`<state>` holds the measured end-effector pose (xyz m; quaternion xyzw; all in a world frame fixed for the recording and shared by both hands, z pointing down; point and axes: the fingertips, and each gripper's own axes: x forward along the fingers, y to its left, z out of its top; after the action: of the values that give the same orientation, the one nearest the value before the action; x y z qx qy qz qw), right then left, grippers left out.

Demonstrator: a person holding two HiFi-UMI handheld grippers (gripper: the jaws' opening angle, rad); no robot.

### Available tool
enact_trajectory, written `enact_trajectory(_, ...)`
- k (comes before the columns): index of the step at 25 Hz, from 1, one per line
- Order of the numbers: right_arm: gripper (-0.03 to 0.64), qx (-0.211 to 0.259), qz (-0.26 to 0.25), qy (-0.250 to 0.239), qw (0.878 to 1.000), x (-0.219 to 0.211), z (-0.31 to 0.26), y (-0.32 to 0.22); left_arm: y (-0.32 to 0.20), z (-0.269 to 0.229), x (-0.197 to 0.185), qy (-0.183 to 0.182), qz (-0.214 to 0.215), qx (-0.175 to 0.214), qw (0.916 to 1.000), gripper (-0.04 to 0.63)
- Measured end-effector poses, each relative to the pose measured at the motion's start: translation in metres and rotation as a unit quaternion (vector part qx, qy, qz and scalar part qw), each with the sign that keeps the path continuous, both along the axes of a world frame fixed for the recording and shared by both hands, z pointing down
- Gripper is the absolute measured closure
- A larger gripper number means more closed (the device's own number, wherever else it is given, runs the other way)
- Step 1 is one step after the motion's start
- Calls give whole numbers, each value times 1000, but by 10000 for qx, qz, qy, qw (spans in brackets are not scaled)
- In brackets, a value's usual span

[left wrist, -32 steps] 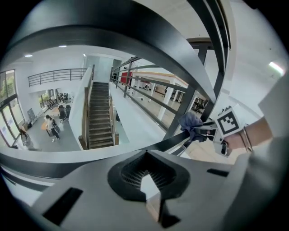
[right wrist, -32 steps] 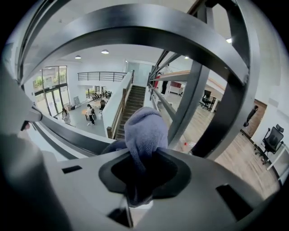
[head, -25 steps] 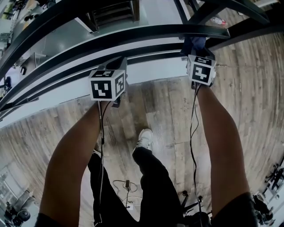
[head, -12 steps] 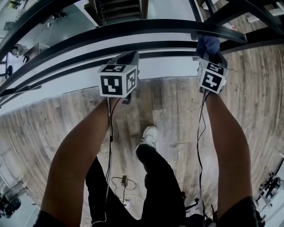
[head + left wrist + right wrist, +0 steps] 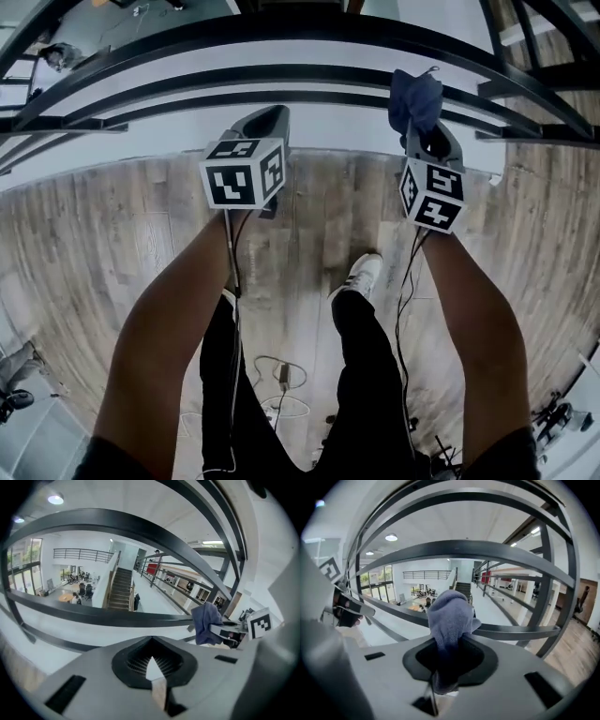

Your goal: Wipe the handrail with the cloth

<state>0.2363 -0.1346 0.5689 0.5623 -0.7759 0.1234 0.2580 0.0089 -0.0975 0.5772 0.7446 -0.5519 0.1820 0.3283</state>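
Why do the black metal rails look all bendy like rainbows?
Wide-angle lenses bend straight lines: in the head view the black metal handrail bows across the top; in the right gripper view it arches above the blue-grey cloth; in the left gripper view it sweeps overhead, corners black.

— What am I wearing down there?
— I see dark trousers [image 5: 367,375] and a white shoe [image 5: 361,274]. My grey left gripper [image 5: 267,120] and right gripper [image 5: 424,131] carry black-and-white marker cubes [image 5: 242,174], trailing thin black cables [image 5: 232,281].
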Motion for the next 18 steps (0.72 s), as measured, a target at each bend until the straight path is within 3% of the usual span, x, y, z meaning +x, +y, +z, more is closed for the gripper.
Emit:
enact_trajectory(7,541,-476,-769,-186,9957,-210,49,37,52,33,-196,-397,-434,-136,9982,592)
enact_trajectory(12,541,-687,-1228,-375,9893,-368,78,51,83,50,-354,-590,-978,-277,9931,592)
enact_trajectory(18,541,-806,-1693,-551,9807,-545,117,66,113,73,-501,-782,-1235,-284,9888,592)
